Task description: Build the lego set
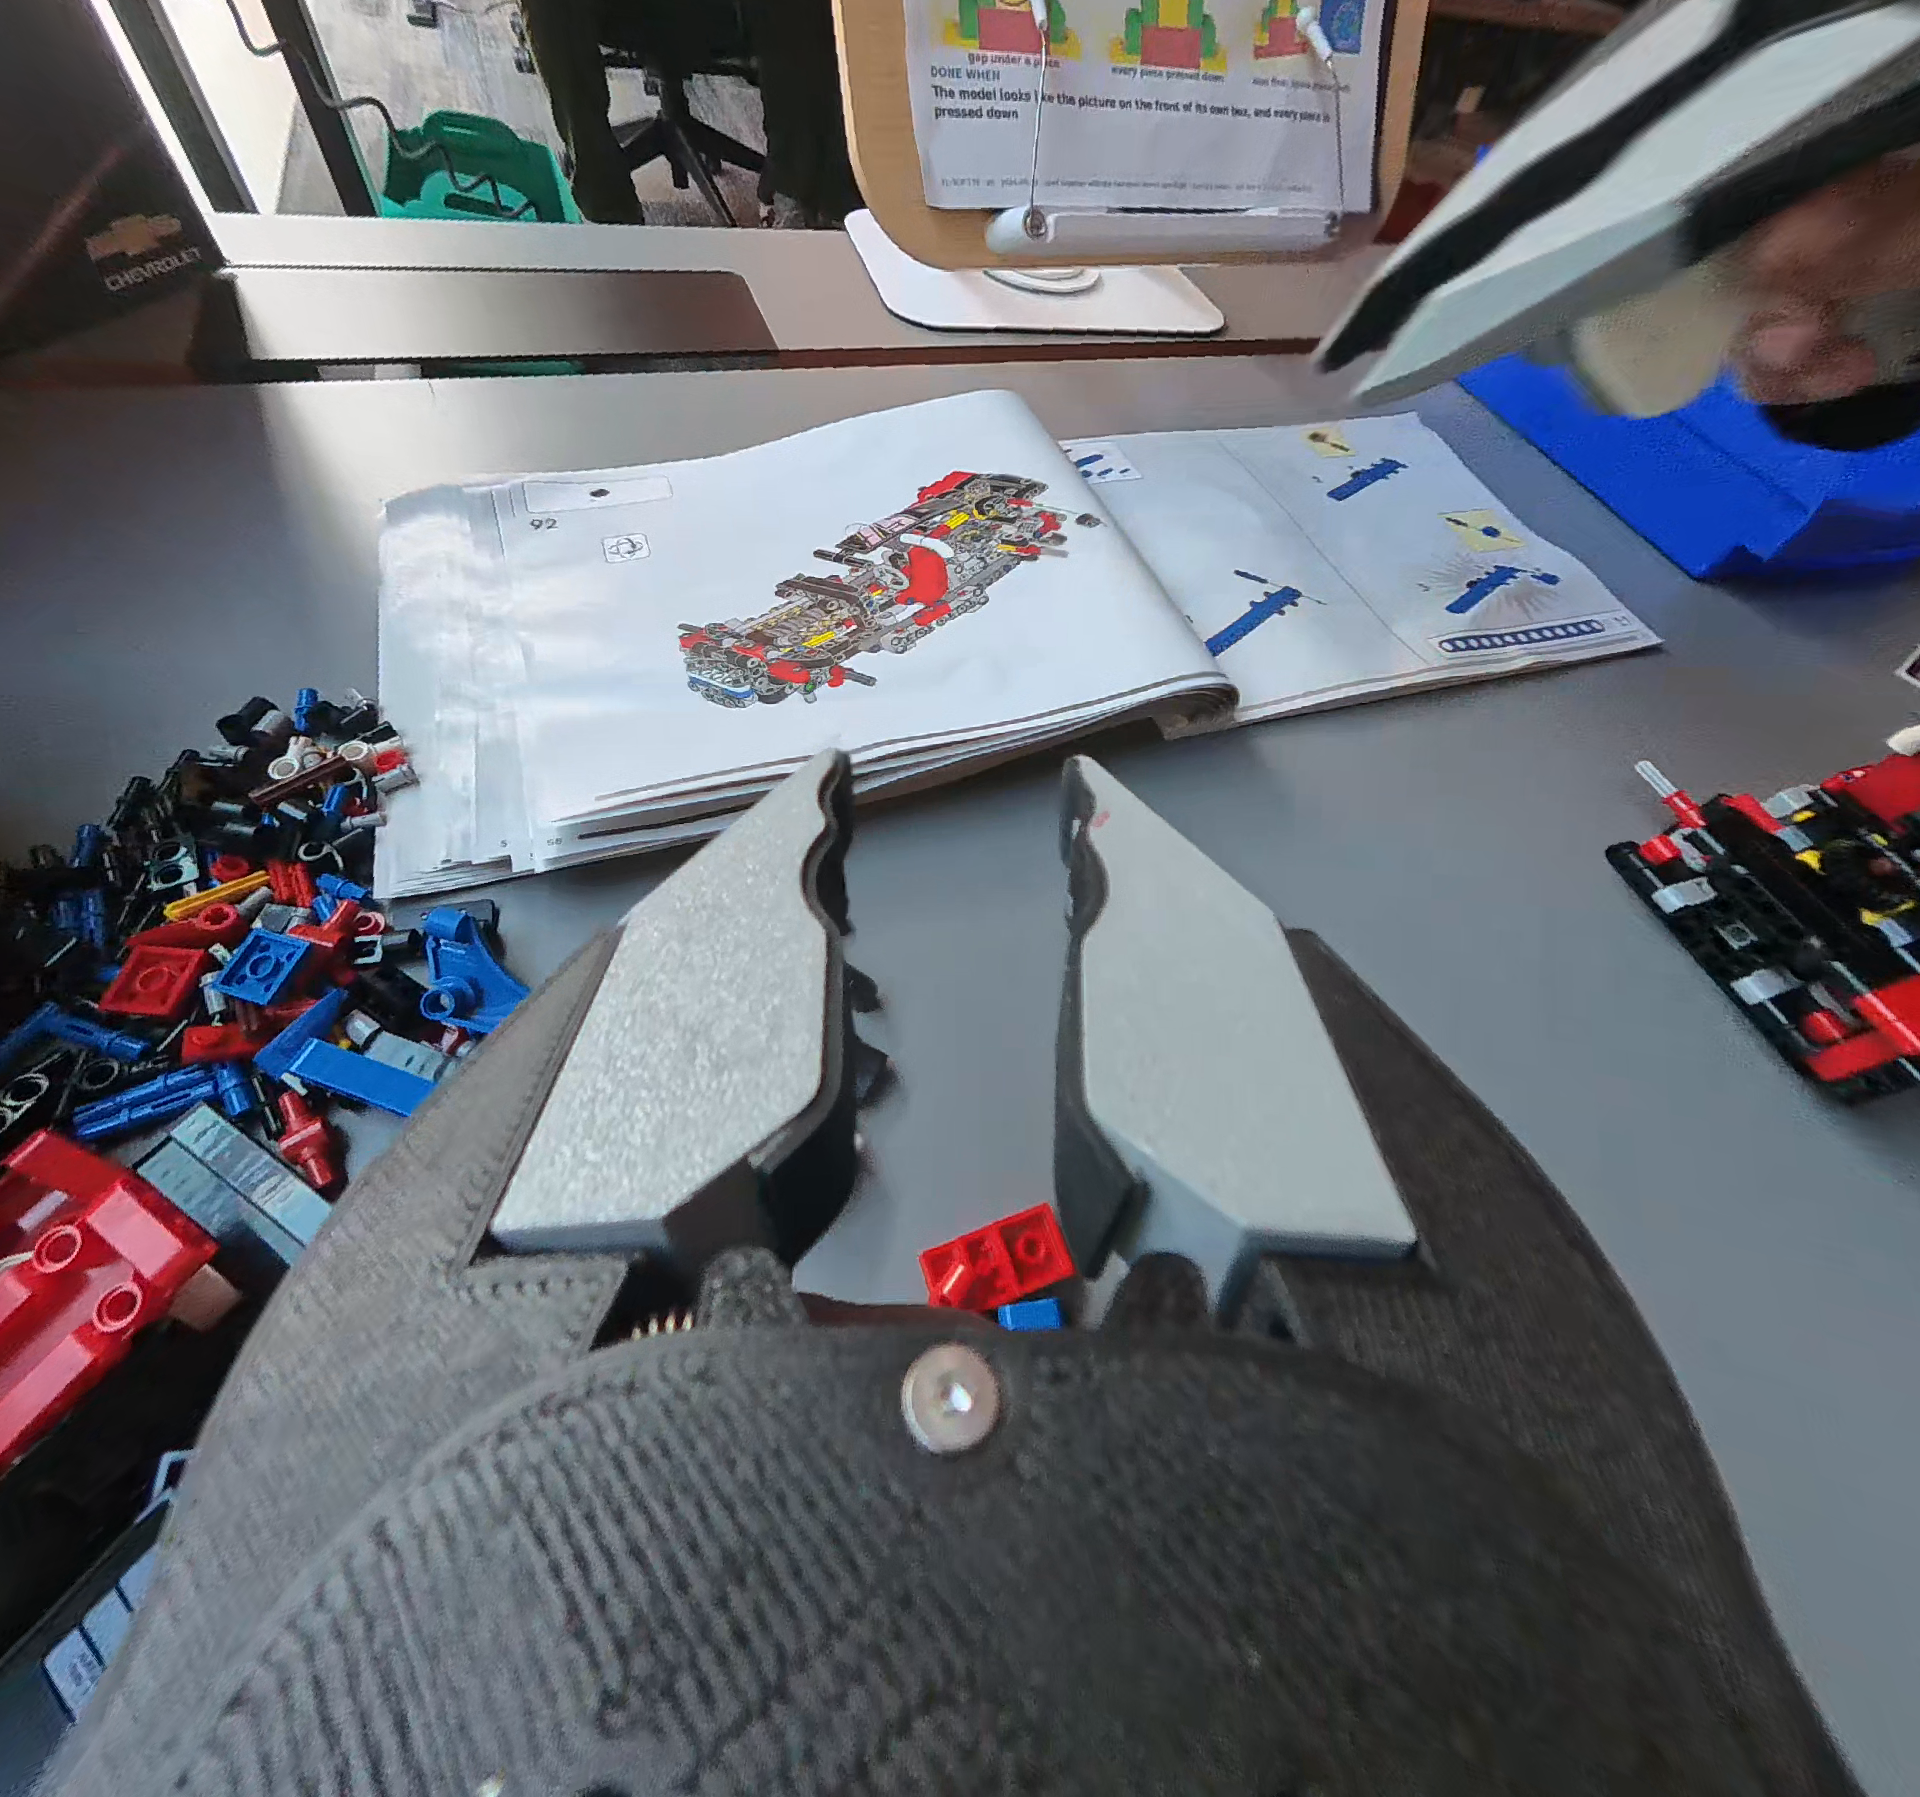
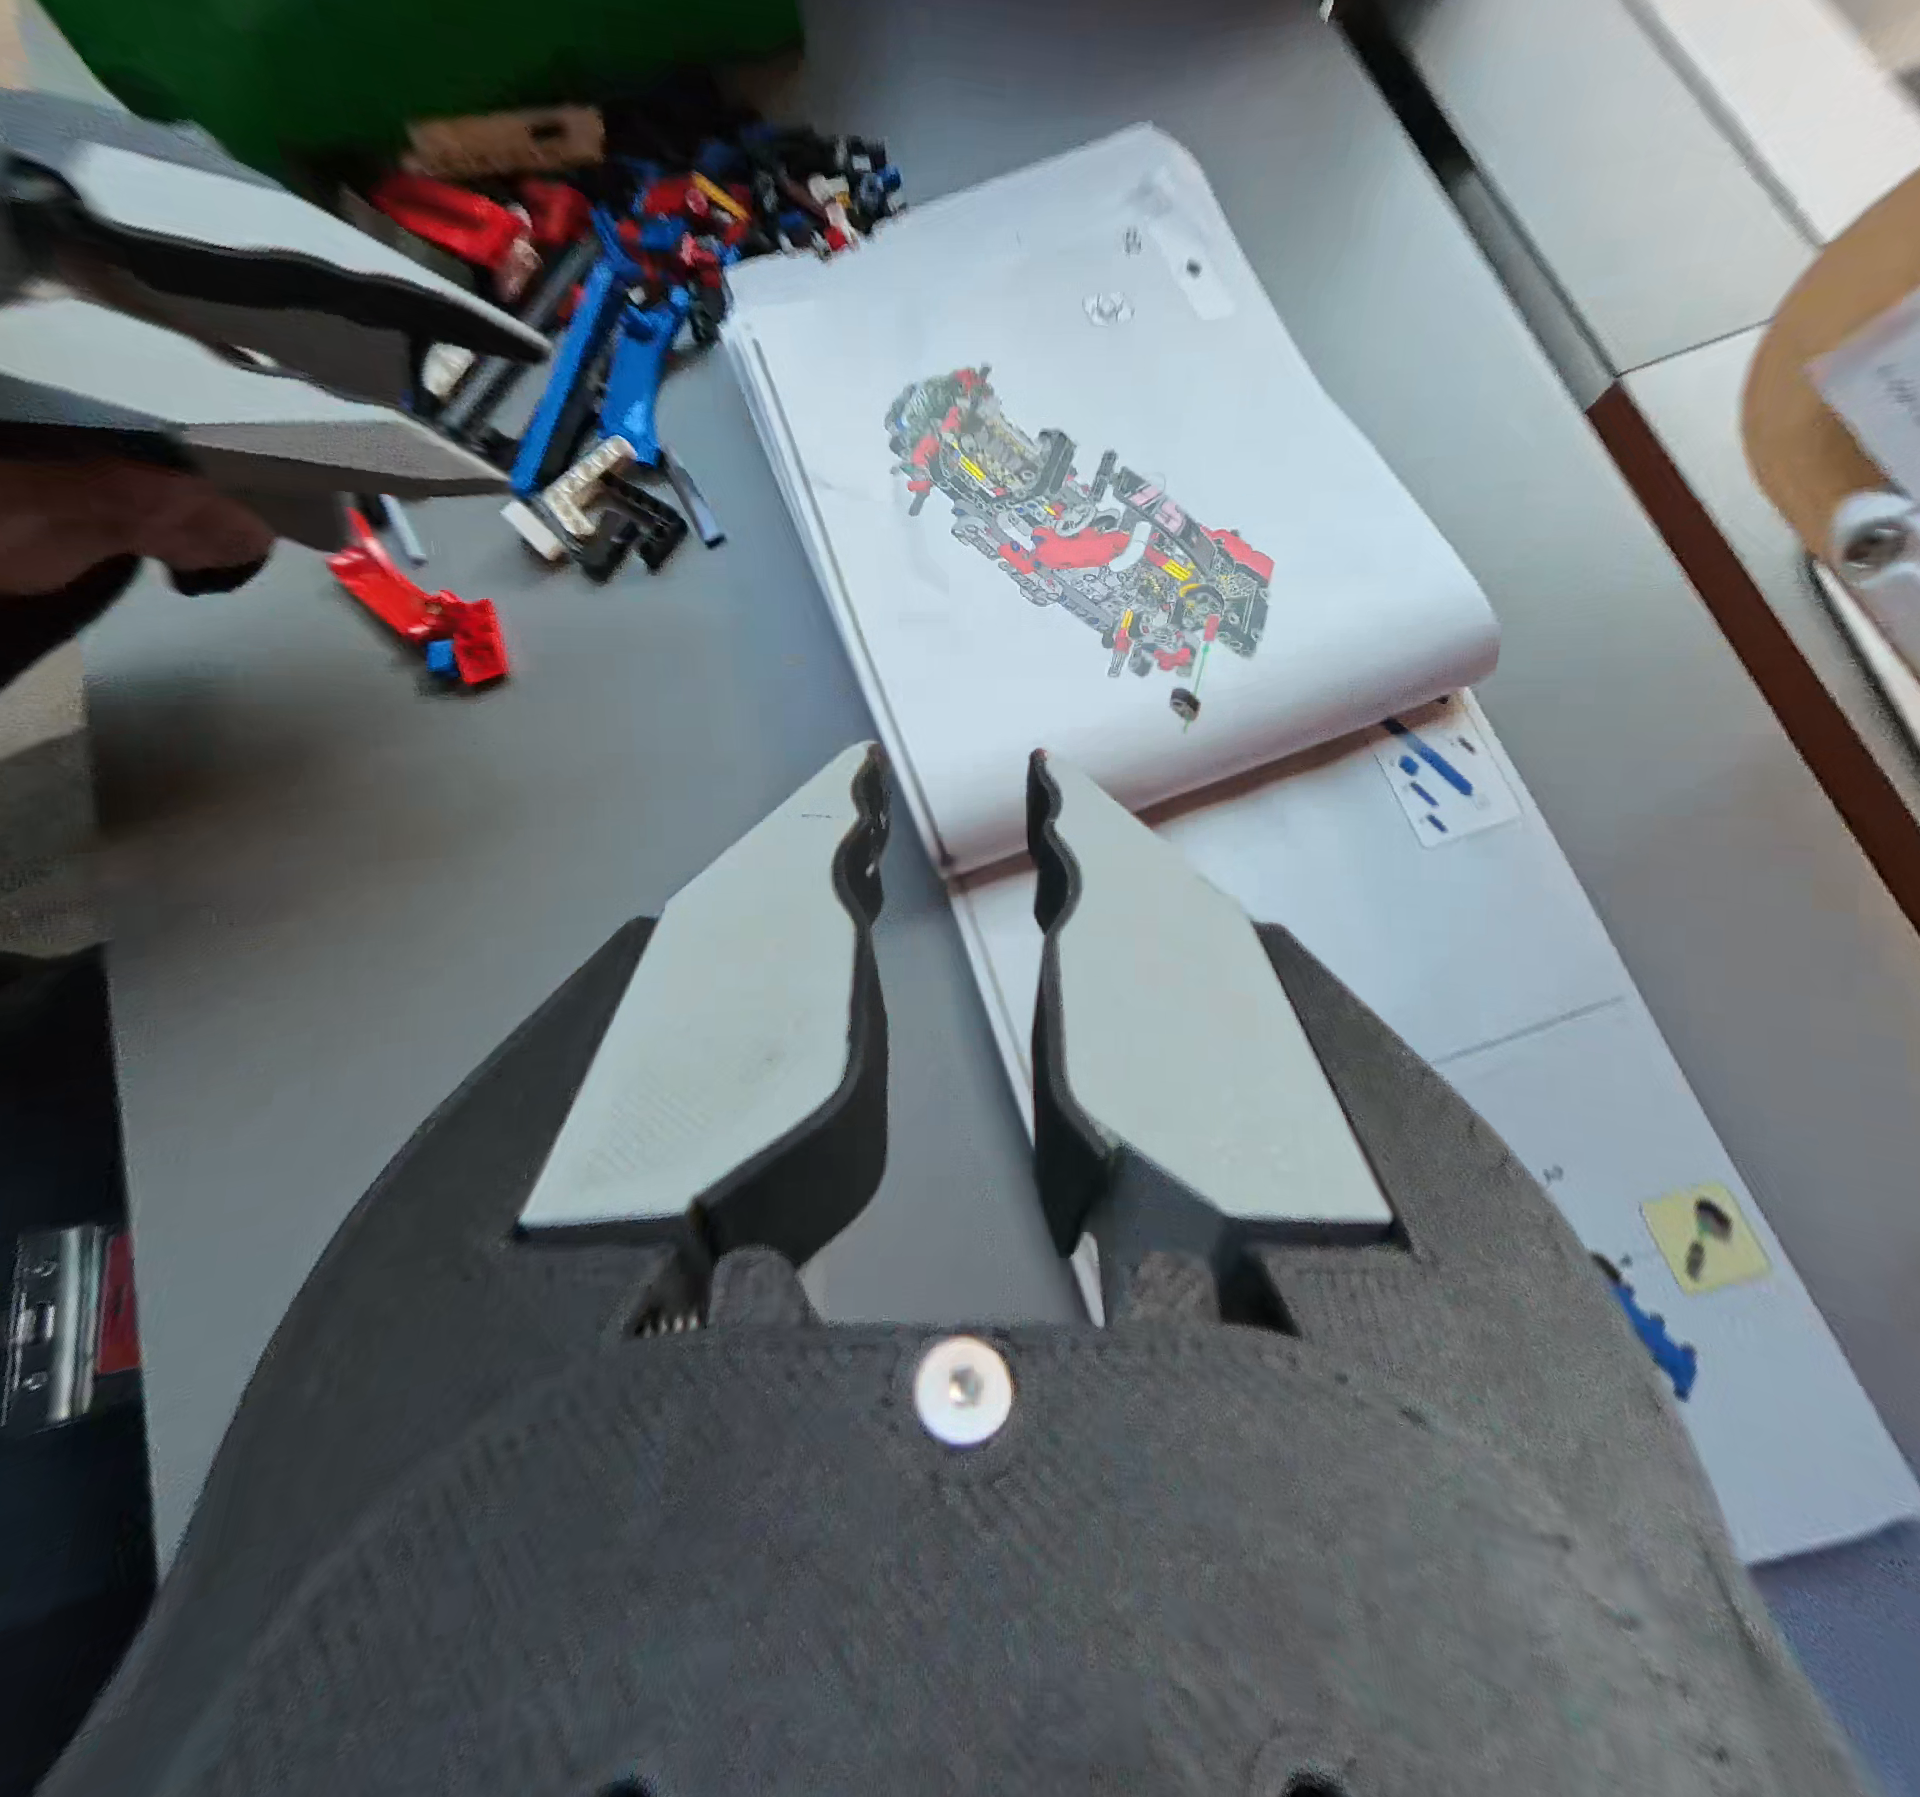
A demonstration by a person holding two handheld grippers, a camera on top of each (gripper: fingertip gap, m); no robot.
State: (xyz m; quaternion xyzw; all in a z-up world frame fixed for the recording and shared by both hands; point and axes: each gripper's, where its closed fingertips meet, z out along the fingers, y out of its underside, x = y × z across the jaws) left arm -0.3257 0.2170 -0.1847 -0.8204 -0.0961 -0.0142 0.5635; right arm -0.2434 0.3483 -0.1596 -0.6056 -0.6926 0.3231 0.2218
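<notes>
While both jaws stand apart and bare, left hand-held gripper [image 1: 956,771] over grey bench [image 1: 1455,916] beside open instruction booklet [image 1: 790,604], small red brick [image 1: 992,1259] beneath, brick pile [image 1: 208,968] left, right hand-held gripper [image 2: 956,760] above booklet's edge.

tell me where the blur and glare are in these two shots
Left wrist view: the other claw at upper right is motion-smeared; sunlight glares off the open instruction booklet; wide-angle bending at the edges. Right wrist view: soft all over, the brick pile and the far claw are smeared, and the booklet page is washed out.
</notes>
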